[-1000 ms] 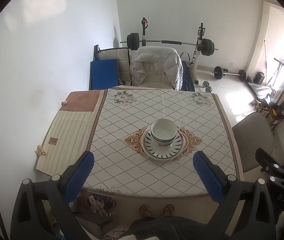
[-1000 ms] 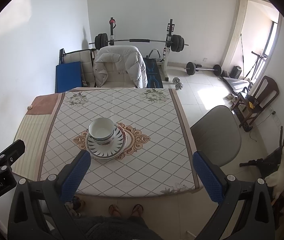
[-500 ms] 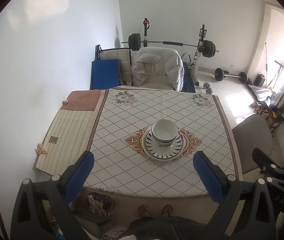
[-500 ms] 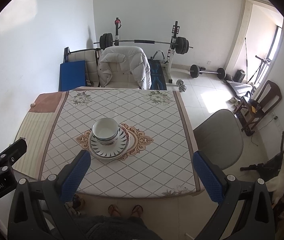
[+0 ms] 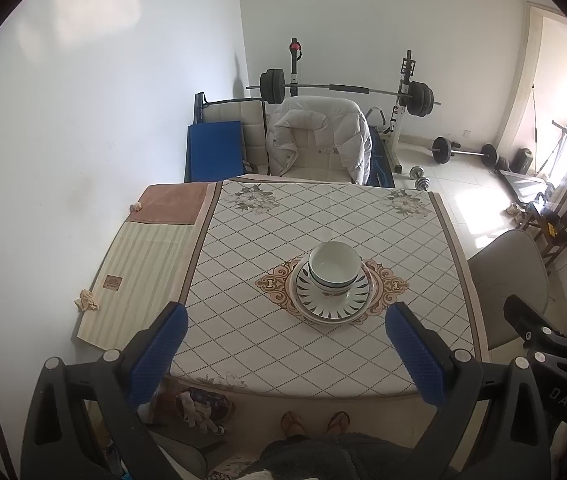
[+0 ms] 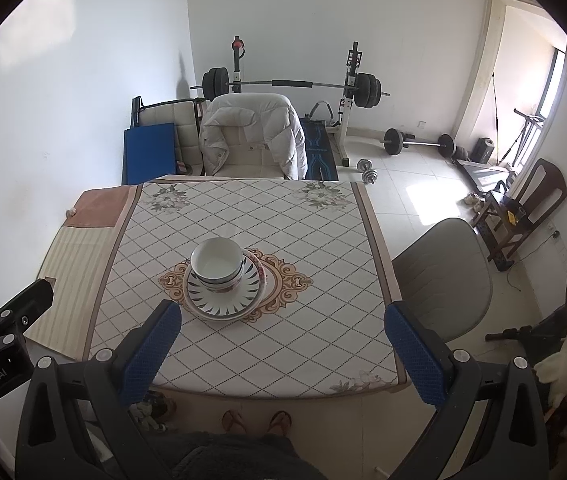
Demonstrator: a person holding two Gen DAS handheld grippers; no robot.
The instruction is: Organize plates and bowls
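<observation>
White bowls sit nested on a stack of plates with a black petal pattern, at the centre of the table. The same bowls and plates show in the right wrist view. My left gripper is open and empty, held high above the table's near edge. My right gripper is open and empty at the same height, to the right of the left one. Both are well clear of the dishes.
A chair with a white jacket stands at the table's far side. A grey chair stands at its right. A striped mat lies on the table's left part. Weights and a barbell rack stand behind.
Both grippers have drifted slightly, so the table and dishes shift a little in view. The dishes have not moved. Both grippers stay open.
</observation>
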